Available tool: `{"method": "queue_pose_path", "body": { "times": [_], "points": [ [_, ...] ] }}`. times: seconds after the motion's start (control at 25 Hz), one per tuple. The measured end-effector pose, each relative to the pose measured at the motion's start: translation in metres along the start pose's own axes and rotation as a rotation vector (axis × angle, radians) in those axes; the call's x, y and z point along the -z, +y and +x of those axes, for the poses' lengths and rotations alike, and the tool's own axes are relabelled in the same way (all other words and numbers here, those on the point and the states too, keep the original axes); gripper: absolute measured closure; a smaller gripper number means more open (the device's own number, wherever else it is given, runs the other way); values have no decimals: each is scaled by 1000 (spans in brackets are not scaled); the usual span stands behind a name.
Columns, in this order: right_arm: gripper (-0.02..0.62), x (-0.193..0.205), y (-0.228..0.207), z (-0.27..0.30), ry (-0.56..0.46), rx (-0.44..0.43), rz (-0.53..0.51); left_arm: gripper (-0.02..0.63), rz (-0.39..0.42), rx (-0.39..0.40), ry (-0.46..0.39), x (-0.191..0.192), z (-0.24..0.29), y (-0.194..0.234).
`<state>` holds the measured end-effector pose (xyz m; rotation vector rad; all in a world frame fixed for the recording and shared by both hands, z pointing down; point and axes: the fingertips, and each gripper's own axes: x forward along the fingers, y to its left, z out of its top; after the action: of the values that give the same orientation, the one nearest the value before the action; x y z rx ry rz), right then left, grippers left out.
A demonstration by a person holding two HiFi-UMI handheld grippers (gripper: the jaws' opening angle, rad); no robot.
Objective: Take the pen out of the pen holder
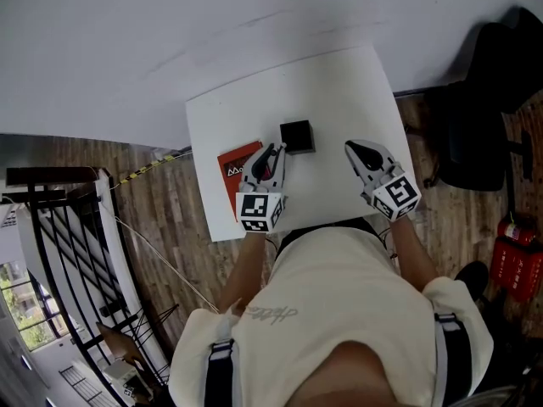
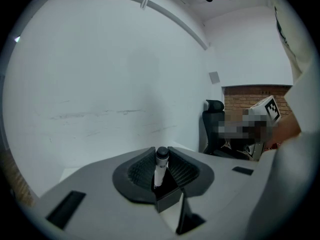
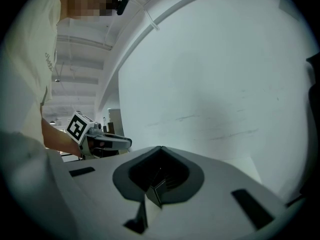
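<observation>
A white pen with a black cap stands upright between the jaws of my left gripper, which is shut on it. Its lower end hangs just over the square black pen holder. In the head view the pen holder sits mid-table, with my left gripper just to its near left. My right gripper hovers to the holder's right, apart from it. Seen in its own view, my right gripper has its tips together and nothing between them.
A red book lies on the white table under my left gripper. A white wall rises behind the table. A black office chair and a red fire extinguisher stand to the right, and a black railing to the left.
</observation>
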<state>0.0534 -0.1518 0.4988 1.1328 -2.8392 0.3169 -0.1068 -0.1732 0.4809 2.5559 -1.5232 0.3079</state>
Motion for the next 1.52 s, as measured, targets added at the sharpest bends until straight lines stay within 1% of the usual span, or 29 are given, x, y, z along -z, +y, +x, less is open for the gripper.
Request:
{"method": "queue_pose_path", "body": {
  "times": [0.56,0.84,1.04,1.32,1.52],
  "points": [
    [588,-29,17,16,-32,-48,-54,518,-5,-83,-31,-7,-35,24],
    [588,-34,29,28,-36,-90,-80,517,-15,-131,-41,-4,-54,36],
    [588,-41,31,35,-67,-111,-32,518,-23,-160,-48,-4,-66,47],
    [588,-54,32,45,-77,-113,-33,518,-32,-176,-50,-2,-75,58],
    [588,-51,35,47,-71,-118,-43,518,-39,-175,-59,-2,-72,61]
  ]
}}
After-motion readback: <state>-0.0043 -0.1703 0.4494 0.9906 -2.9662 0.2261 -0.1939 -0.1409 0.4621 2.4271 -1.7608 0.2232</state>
